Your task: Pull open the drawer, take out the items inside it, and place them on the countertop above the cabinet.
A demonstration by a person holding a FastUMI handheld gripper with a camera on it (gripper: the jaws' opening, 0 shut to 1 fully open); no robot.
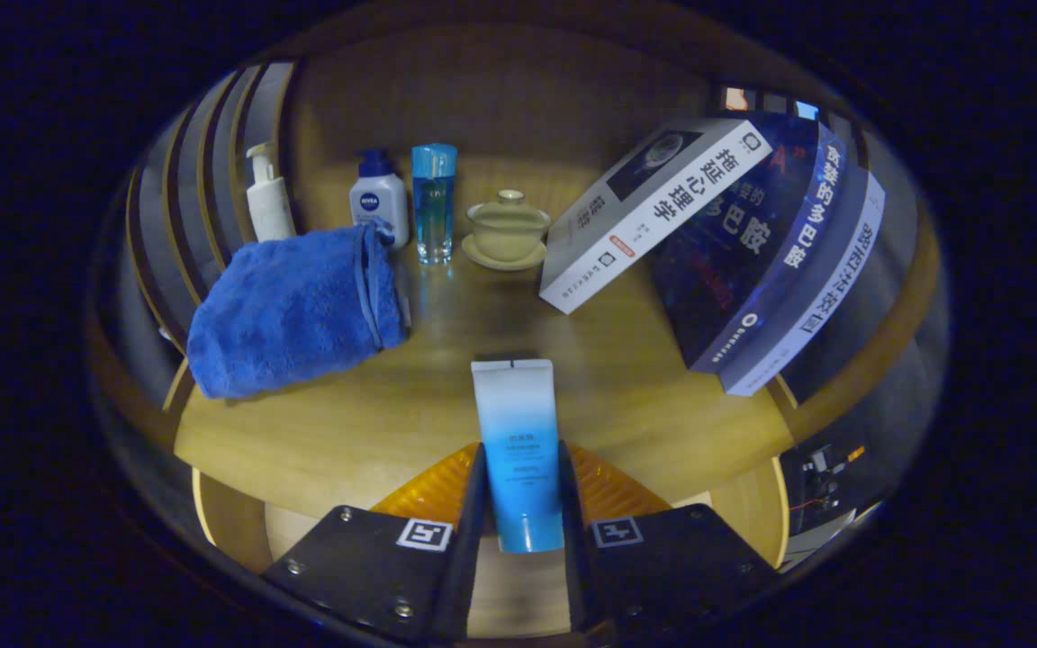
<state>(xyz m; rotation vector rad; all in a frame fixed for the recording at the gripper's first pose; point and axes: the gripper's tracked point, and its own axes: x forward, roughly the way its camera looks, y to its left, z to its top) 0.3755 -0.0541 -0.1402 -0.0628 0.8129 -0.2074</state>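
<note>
My gripper is shut on a white-to-blue squeeze tube, one finger pressing on each side of it. The tube stands upright, cap down, its flat crimped end up. It hangs over the near edge of the wooden countertop. Below and behind the tube an orange ribbed thing shows on both sides of the fingers; I cannot tell what it is.
On the countertop beyond the fingers: a folded blue towel to the left, a white pump bottle, a white lotion bottle with blue cap, a clear blue bottle, a lidded ceramic cup on a saucer, and leaning books at the right.
</note>
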